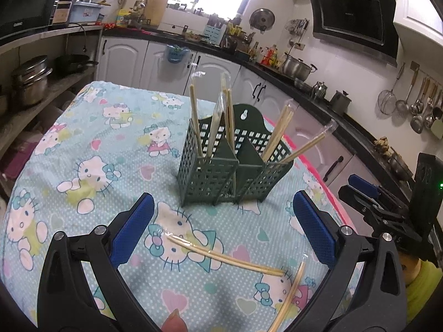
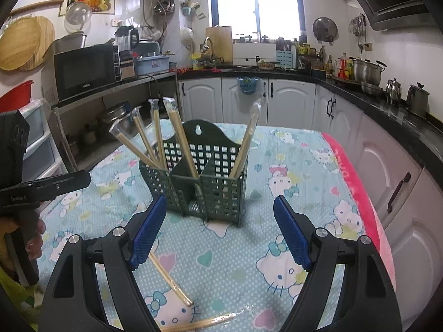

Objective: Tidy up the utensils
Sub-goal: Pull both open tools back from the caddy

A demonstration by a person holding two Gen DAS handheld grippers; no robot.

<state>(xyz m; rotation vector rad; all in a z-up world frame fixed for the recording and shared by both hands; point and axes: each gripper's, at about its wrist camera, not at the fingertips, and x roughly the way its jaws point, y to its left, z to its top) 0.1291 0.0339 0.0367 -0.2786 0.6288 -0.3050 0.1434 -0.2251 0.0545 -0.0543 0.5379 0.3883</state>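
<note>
The left gripper (image 1: 223,210) is wide open, with nothing between its blue pads (image 1: 133,231). The right gripper (image 2: 220,211) is wide open too, and it holds nothing. Both hang over a table with a blue cat tablecloth (image 1: 91,149). Just below the left gripper, two wrapped pairs of chopsticks (image 1: 224,258) lie flat on the cloth, and their ends meet near the right pad. In the right wrist view one of these pairs (image 2: 170,278) runs out from under the left pad. Further out, in the middle of the table, stands a dark green basket (image 1: 235,163) with holes in its walls. More wrapped chopsticks (image 2: 155,134) stand in it and lean out to the sides. Behind the table are white cupboards (image 2: 288,102) and a window (image 2: 256,2).
</note>
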